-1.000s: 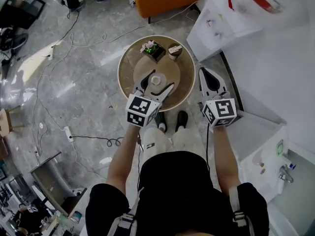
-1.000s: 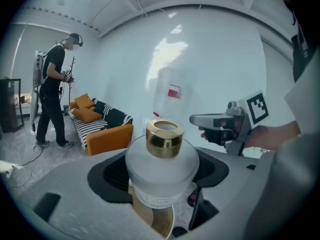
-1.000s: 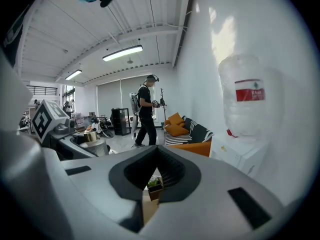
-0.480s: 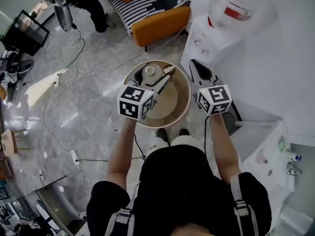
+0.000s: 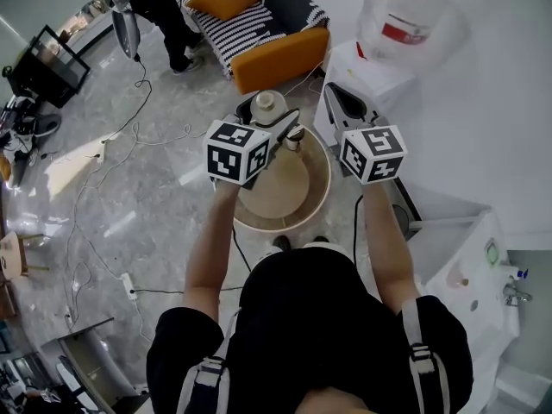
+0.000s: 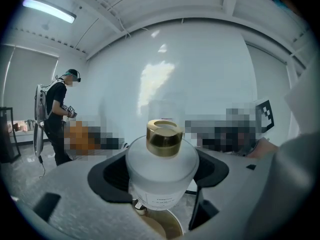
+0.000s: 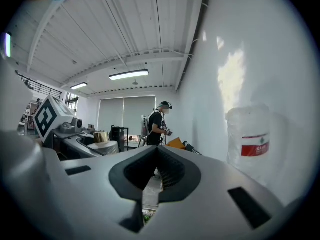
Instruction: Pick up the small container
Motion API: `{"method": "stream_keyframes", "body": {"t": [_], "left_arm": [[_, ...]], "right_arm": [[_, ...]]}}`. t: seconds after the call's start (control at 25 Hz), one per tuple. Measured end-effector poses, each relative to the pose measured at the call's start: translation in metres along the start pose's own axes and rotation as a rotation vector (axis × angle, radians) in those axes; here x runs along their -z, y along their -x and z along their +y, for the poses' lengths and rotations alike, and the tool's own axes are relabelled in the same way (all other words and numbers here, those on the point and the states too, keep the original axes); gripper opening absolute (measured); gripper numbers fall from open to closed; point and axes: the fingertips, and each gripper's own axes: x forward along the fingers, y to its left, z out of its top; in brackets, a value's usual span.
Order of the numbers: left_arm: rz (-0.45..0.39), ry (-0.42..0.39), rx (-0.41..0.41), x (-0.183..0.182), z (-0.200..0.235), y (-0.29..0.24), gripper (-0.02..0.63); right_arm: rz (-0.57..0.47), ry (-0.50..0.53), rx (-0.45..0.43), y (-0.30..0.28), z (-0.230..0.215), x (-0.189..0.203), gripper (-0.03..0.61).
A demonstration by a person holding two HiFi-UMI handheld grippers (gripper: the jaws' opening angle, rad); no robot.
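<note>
Bright, even indoor light throughout. In left gripper view, ceiling strip light glowed upper left; soft glare patch sat on white wall. In head view, pale glare patch lay on floor. Both gripper views were fisheye-warped, with dark vignette at corners. In focus: small container. Near grey jaws were slightly soft. Shadows were faint.

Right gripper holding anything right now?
No, in the right gripper view the right gripper's jaws are together with nothing between them; the bottle is in the left gripper.
</note>
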Motion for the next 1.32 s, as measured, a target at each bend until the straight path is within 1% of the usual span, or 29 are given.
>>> {"method": "stream_keyframes", "body": {"t": [0.16,0.36,0.72,1.32], "left_arm": [[-0.017,-0.005,-0.011,-0.015,0.005,0.003,0.356],[-0.032,0.007,-0.022,-0.023,0.010,0.009,0.356],[-0.046,0.026,-0.031,-0.025,0.014,0.013,0.354],[-0.037,0.018,-0.030,-0.019,0.007,0.019,0.354]], "right_arm": [[0.000,0.018,-0.013,-0.002,0.004,-0.014,0.005],[0.008,0.022,-0.031,0.001,0.008,-0.014,0.003],[0.014,0.024,-0.045,0.005,0.014,-0.010,0.003],[0.027,0.047,-0.047,0.012,0.018,-0.009,0.003]]}}
